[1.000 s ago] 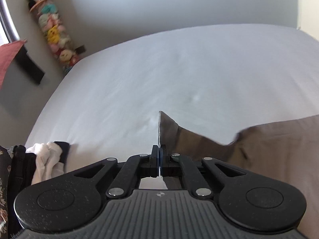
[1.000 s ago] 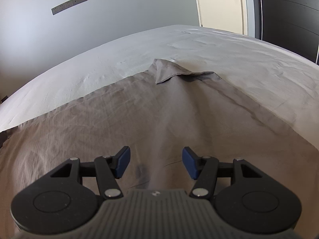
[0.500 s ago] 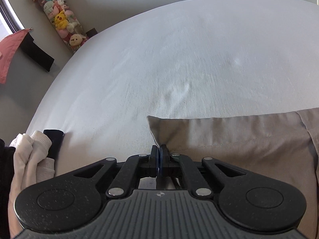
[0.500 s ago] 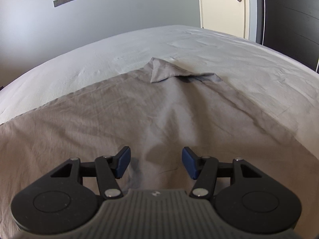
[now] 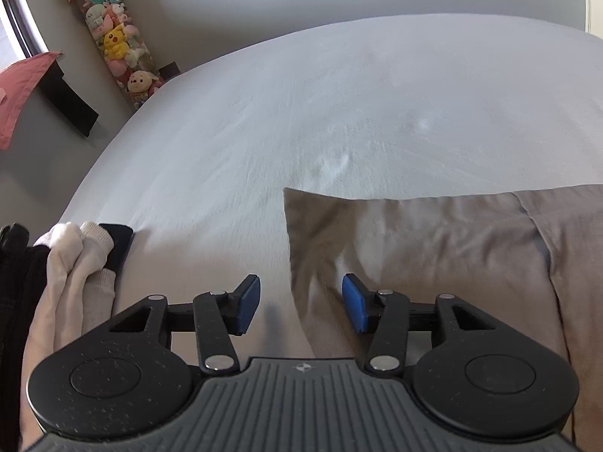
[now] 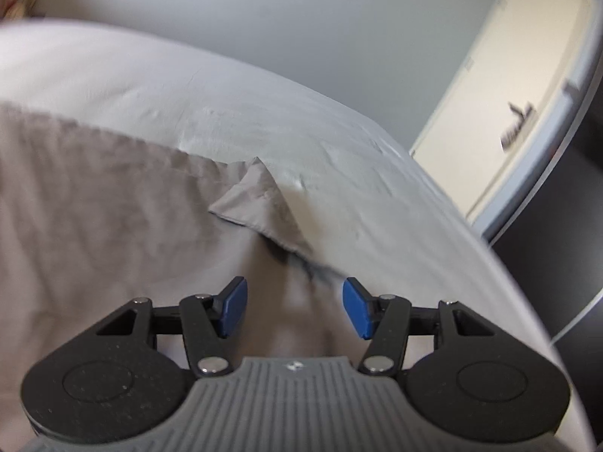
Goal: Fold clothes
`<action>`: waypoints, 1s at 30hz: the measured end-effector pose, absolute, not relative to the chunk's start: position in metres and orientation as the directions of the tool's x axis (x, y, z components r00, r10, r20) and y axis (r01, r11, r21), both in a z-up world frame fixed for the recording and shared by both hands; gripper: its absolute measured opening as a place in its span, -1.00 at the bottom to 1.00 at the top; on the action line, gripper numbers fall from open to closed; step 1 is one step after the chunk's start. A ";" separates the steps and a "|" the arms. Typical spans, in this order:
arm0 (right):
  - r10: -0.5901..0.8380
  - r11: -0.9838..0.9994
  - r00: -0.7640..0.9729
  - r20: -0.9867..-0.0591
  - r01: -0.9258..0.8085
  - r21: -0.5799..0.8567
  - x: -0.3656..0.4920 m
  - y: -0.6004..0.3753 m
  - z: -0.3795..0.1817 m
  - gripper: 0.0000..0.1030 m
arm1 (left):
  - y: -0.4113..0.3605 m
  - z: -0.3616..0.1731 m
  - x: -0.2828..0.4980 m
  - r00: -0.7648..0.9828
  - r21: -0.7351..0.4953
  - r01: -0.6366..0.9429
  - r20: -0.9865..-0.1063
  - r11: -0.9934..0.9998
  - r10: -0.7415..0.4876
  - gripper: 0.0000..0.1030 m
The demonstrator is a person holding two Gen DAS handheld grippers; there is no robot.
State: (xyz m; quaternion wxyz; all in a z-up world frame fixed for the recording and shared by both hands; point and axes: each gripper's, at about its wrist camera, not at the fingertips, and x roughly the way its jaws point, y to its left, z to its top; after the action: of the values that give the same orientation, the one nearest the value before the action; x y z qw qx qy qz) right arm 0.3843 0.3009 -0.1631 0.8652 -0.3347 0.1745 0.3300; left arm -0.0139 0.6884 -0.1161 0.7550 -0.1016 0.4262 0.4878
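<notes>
Pale grey sheet across the whole bed point(image 5: 339, 113), plain wall behind, a tube of plush toys point(image 5: 113, 37) in the corner, so it's a bedroom job. Spread on the bed is a taupe cloth point(image 5: 433, 241), maybe a pillowcase or sheet, hard to say which. The left tongs point(image 5: 301, 307) are spread wide and holding nothing, hovering right over the cloth's near-left edge, with its corner lying flat just ahead. The right tongs point(image 6: 294, 310) are wide too and empty, pointed at the flipped-over corner point(image 6: 260, 203) on the far side; that view is smeared, so I wouldn't trust fine detail. My worry: if that turned corner gets folded in as is, it'll sit as a lump inside the fold. Thin fabric on a soft bed also makes it easy to pinch the bedsheet along with it and drag everything. And the pile of clothes point(image 5: 75, 263) at the left is near enough to snag.
</notes>
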 end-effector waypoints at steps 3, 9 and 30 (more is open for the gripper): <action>0.463 0.464 0.714 -0.526 -0.700 -0.543 0.402 0.321 -0.172 0.12 | 0.675 -0.110 -0.025 0.181 0.244 -0.825 -0.740 0.509 0.647 0.17; 0.518 0.432 0.673 -0.528 -0.738 -0.518 0.432 0.347 -0.165 -0.70 | 0.647 -0.100 -0.049 0.210 0.214 -0.819 -0.751 0.532 0.626 0.17; 0.419 0.760 0.565 -0.711 -0.647 -0.066 0.471 0.252 -0.118 -0.64 | 0.512 -0.086 -0.163 0.342 -0.098 -0.869 -0.828 0.486 0.445 0.23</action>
State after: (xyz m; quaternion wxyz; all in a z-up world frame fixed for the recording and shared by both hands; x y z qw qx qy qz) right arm 0.4708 0.2520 -0.1176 0.8697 -0.1617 0.3516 0.3064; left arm -0.1630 0.5121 -0.0863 0.7714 -0.2754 0.3843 0.4258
